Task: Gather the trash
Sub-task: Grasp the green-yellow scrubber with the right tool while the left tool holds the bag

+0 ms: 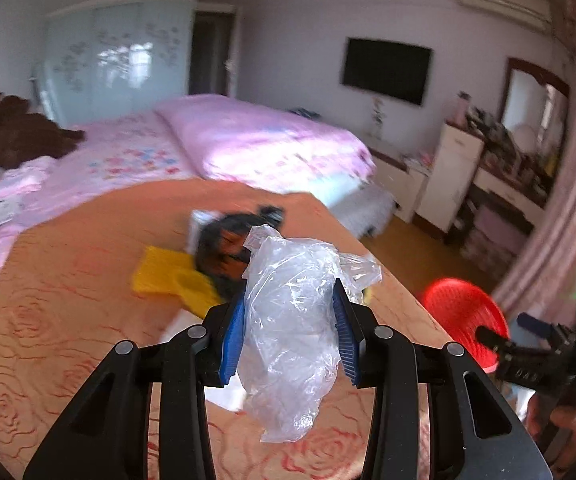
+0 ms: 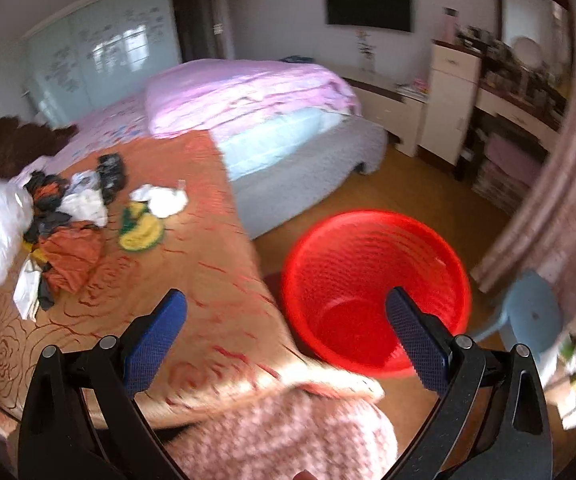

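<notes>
An orange bedspread patterned with red roses (image 2: 216,216) covers the near part of the bed. On it lie a heap of crumpled black, orange and white plastic bags (image 2: 68,216), a white crumpled tissue wad (image 2: 164,200) and a yellow-green scrap (image 2: 140,232). The round red mesh plastic basket (image 2: 371,280) stands on the wooden floor (image 2: 427,208) beside the bed.

The crumpled clear plastic bag (image 1: 291,332) hides whatever lies on the orange bedspread (image 1: 68,300) behind it. Beyond the bag, a dark, motion-blurred heap (image 1: 224,252), possibly black bags, is unreadable. The red basket (image 1: 463,320) beside the bedspread is partly covered by the right gripper (image 1: 503,340).
</notes>
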Tool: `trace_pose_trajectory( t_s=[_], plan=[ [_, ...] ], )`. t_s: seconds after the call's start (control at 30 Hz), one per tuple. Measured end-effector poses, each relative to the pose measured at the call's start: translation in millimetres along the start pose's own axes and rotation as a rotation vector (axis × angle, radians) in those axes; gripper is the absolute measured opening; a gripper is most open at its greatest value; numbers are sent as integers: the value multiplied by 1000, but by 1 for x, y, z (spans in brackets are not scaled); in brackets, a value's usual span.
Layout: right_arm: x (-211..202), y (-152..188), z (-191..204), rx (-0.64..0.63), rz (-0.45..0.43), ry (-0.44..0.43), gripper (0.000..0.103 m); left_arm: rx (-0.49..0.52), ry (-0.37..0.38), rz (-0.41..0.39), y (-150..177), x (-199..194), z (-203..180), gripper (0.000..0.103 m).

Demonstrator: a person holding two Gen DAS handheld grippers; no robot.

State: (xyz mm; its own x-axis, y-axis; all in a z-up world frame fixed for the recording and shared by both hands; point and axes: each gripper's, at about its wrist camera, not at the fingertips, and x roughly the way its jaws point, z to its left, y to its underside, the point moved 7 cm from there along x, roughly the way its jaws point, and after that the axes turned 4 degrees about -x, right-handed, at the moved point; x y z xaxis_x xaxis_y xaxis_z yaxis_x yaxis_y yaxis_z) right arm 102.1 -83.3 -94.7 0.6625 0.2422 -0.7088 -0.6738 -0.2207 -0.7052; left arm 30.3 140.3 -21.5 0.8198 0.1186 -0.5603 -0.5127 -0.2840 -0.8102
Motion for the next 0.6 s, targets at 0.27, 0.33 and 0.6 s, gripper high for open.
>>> trace_pose_trajectory(
  t_s=[0.27,0.33,0.6],
  plan=[
    [48,-31,62,-112,27,-148,90,-23,-80,-55,-15,-7,19,38],
    [57,-36,75,-124,33,-174,90,-26,-87,-49,-14,-5,21,38],
    [92,-54,115,-189,62,-218,70,-51,-105,-32,-14,1,34,38]
  ],
)
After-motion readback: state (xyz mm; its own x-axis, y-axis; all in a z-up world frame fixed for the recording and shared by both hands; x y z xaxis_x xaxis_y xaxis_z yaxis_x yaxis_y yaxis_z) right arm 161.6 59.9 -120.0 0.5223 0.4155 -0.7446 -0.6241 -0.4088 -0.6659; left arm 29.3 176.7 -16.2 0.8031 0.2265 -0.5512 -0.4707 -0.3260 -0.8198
